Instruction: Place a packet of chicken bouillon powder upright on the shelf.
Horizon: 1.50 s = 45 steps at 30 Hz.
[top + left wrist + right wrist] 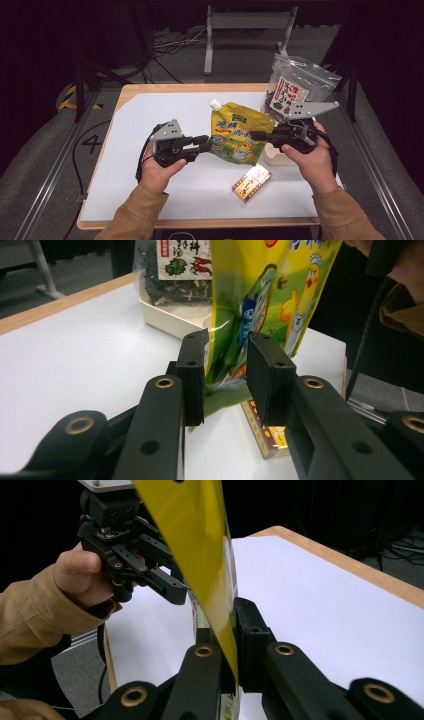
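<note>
A yellow spout pouch point(235, 132) with a white cap hangs above the white table mat between my two grippers. My right gripper point(255, 135) is shut on the pouch's right edge; in the right gripper view the yellow film point(200, 545) is pinched flat between its jaws point(225, 625). My left gripper point(205, 144) reaches the pouch's lower left side. In the left gripper view its jaws point(227, 340) stand apart with the pouch's edge point(260, 295) between them, and a gap shows beside the film. The pouch hangs upright with its spout at the top.
A clear bag of dark dried seaweed point(295, 87) stands in a shallow white tray point(277, 155) at the right of the table. A small red and yellow box point(251, 183) lies on the white mat point(150, 115) below the pouch. The wooden table edge point(200, 88) runs along the back.
</note>
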Available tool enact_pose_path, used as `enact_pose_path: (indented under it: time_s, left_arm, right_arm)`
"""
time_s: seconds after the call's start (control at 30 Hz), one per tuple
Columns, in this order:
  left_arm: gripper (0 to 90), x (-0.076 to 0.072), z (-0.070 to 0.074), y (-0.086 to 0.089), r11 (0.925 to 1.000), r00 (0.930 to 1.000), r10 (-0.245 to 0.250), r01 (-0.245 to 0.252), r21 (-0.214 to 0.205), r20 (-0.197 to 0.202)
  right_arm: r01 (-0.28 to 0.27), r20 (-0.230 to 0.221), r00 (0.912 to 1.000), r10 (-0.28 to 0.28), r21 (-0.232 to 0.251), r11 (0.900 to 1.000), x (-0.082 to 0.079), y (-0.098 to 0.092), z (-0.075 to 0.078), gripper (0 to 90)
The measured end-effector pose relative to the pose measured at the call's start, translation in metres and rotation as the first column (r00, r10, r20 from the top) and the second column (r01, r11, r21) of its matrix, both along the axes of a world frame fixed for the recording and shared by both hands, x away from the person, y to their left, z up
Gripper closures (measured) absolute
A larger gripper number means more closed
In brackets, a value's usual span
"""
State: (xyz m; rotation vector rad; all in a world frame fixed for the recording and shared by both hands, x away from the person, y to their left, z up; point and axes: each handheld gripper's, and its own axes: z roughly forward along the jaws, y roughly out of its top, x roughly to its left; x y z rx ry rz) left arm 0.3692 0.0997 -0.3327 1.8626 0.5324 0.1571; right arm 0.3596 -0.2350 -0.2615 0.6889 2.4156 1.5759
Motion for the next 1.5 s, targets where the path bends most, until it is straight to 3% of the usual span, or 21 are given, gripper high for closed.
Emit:
enact_pose_path:
  time_s: [0.43,0.83,1.5]
  left_arm:
    - [65.9,0.005,0.001,0.018,0.9973,0.9972,0.074,-0.074,0.000,0.013]
    - [62.8,0.008,0.001,0.028,0.9957,0.9958,0.091,-0.091,0.017,0.004]
    - [59.7,0.002,0.000,0.044,0.9920,0.9922,0.124,-0.124,0.025,-0.011]
  right_arm:
    - [0.036,0.081,0.9963,-0.029,-0.083,0.9959,-0.002,-0.013,0.023,88.4]
    - [0.052,0.128,0.9912,-0.033,-0.142,0.9886,0.003,-0.037,0.039,88.4]
    - [0.040,0.168,0.9857,-0.013,-0.158,0.9866,0.023,-0.072,0.045,88.4]
